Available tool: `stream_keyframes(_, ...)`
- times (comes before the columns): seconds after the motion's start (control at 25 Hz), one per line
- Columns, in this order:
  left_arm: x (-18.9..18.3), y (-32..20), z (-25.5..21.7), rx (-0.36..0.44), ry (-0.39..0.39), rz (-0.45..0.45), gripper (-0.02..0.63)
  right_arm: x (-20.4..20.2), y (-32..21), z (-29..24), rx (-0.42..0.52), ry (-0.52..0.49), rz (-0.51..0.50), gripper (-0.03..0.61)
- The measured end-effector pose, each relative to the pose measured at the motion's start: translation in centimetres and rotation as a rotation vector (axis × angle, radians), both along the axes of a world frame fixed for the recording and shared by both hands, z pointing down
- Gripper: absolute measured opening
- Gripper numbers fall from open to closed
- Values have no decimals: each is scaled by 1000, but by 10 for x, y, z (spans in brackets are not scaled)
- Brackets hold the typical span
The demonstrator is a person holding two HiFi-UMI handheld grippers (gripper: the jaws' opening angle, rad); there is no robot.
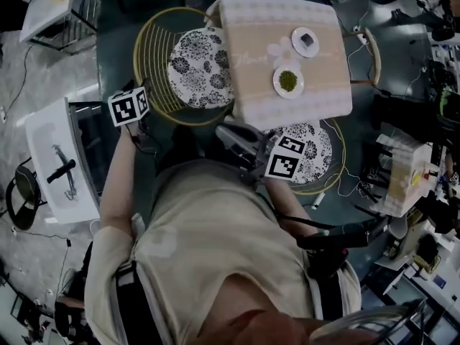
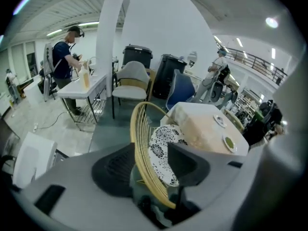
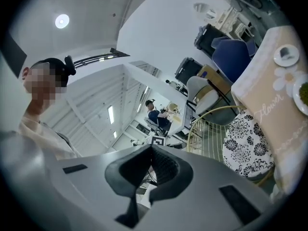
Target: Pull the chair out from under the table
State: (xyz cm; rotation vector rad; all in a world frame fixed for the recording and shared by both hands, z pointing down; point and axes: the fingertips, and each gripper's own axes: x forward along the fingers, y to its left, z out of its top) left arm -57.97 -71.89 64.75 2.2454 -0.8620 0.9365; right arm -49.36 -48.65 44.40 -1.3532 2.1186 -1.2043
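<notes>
Reaches forward and down with the bare left forearm [image 1: 117,185], almost straight, elbow near the body. Holds the left gripper [image 1: 144,136] tipped downward at the near curve of the chair [image 1: 162,56], black-and-white marker cube on top. Keeps these jaws wide apart, with the thin yellow rim [image 2: 142,150] passing between them (between, but not pinched by either pad).

Holds the right gripper [image 1: 243,144] close in front of the chest, roughly level, just beside the near edge of the table [image 1: 248,95]. Keeps these jaws pressed together, dark pads meeting, nothing between.

Finds the chair at the left side of the table in the head view, mostly out in the open, with the cushion [image 1: 198,67] lying against the hanging cloth.

As for shapes and surfaces:
- Round, bowl-like chair frame of thin yellow wires, with upright bars in the back.
- Round cushion, white with a dense black flower print.
- Square table under a pale beige cloth with lighter lace-like bands and a flower motif.
- Two small round white plates on the cloth, one [image 1: 305,40] with a dark square thing, one [image 1: 288,81] with something green.
- Second chair [image 1: 320,153] of the same kind at the near right corner, partly under the table.
- Smooth grey gripper shells with dark ribbed pads.
</notes>
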Motion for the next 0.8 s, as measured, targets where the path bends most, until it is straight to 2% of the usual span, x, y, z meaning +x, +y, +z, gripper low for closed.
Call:
stream_keyframes(0.08,-2,-8,11,-48,8,-55,267,5,1,2,-8,-4,-8,11)
stream_keyframes(0.16,-3,-14,25,-95,1,-87,304,10,2,4,-15,-11,-5,11)
stream_keyframes(0.28,1,-17,47,-174,-14,-106,307,18,4,5,-24,-15,13,10)
stream_keyframes(0.4,4,-18,66,-256,5,-143,307,24,6,7,-40,-8,35,10)
stream_keyframes(0.48,7,-21,75,-279,4,-157,307,29,7,8,-46,1,55,10)
stream_keyframes(0.68,21,-10,93,-325,-20,-112,307,43,11,7,-57,19,105,10)
stream_keyframes(0.8,21,-4,105,-366,-16,-135,307,47,13,9,-68,34,126,11)
